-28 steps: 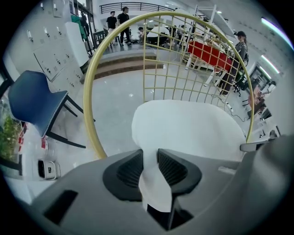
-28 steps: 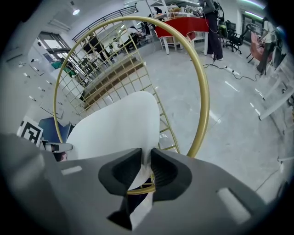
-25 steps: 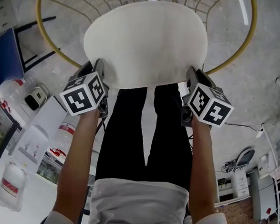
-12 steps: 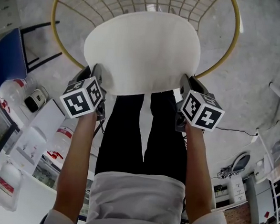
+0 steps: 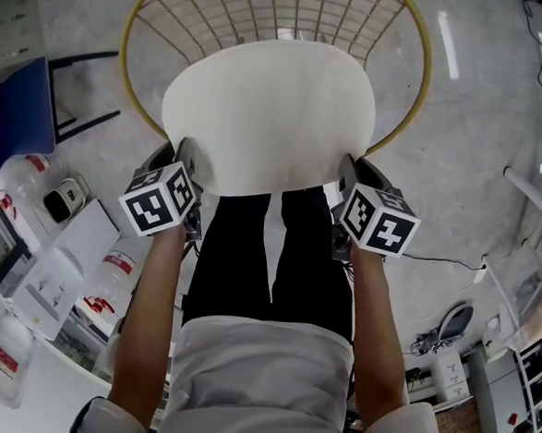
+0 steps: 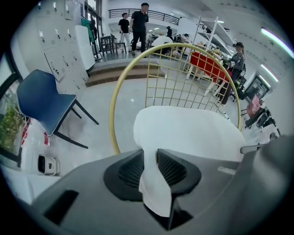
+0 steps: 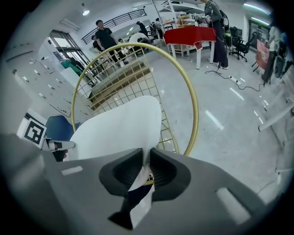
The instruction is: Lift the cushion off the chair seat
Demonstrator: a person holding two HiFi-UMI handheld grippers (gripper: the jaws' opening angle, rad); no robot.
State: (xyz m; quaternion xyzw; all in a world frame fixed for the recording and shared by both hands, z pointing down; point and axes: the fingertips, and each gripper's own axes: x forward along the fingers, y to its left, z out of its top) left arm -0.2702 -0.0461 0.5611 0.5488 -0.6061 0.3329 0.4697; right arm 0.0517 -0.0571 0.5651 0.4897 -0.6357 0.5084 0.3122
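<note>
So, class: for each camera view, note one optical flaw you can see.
Head view: light streaks glare off the floor; the cushion looks washed out. Left gripper view: fisheye bending, black corners. Right gripper view: the same, its tongs soft up close.

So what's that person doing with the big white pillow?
A person holds a gripper in each hand. The left gripper and the right gripper each pinch the near edge of the white cushion, one at each corner. The cushion is held out flat over the gold wire chair and looks raised off its seat. The person stands right in front of the chair.
</note>
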